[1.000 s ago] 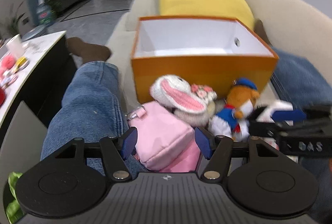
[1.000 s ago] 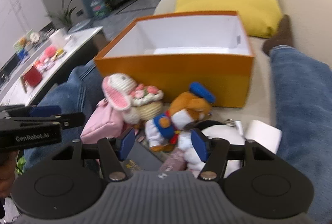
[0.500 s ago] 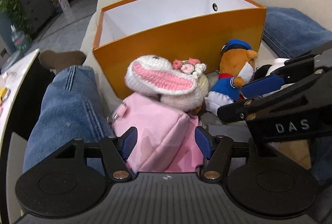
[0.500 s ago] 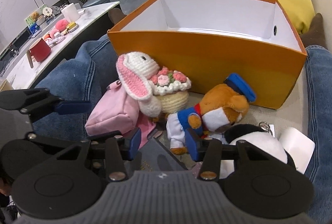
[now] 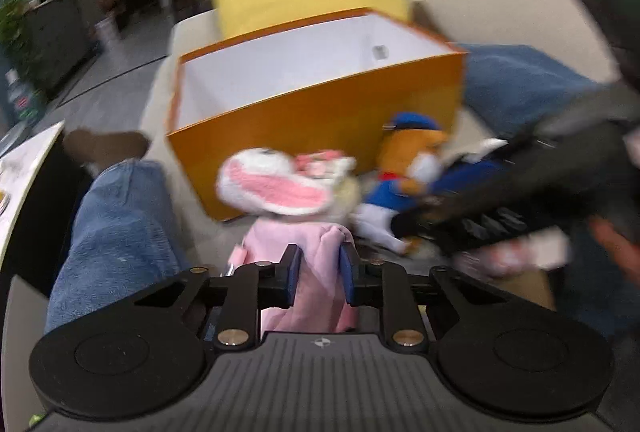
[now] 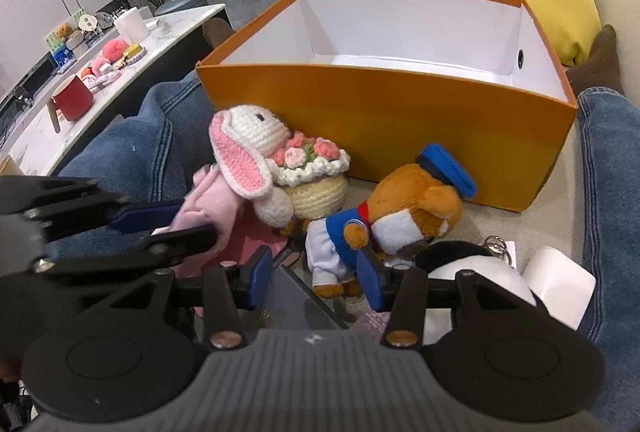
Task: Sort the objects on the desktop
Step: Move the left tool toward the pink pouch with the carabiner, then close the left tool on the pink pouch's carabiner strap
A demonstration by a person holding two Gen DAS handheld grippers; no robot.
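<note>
The orange box (image 6: 384,120) serves as the landmark: it sits open and empty on the sofa, between the person's denim-clad legs, with every toy still lying in front of its near wall.

Largest of those things is the pink pouch (image 5: 308,272), just in front of the box's left corner and partly under the crocheted rabbit (image 6: 256,152). Half a second back the left gripper (image 5: 319,274) straddled it with fingers spread; they have just been closing and now pinch a fold of the pink fabric between them. So the first pick looks made (the lift is not), and the pouch is probably bound for the box. Its long axis appears to run away from the gripper toward the box, the rabbit-covered end pointing at the orange wall; bunched fabric makes this uncertain.

The right gripper (image 6: 314,280), in front of the box's middle, has its fingers half spread around the legs of the sailor bear (image 6: 400,216), pads not clearly pressing. The bear lies tipped over, its capped head toward the box.
</note>
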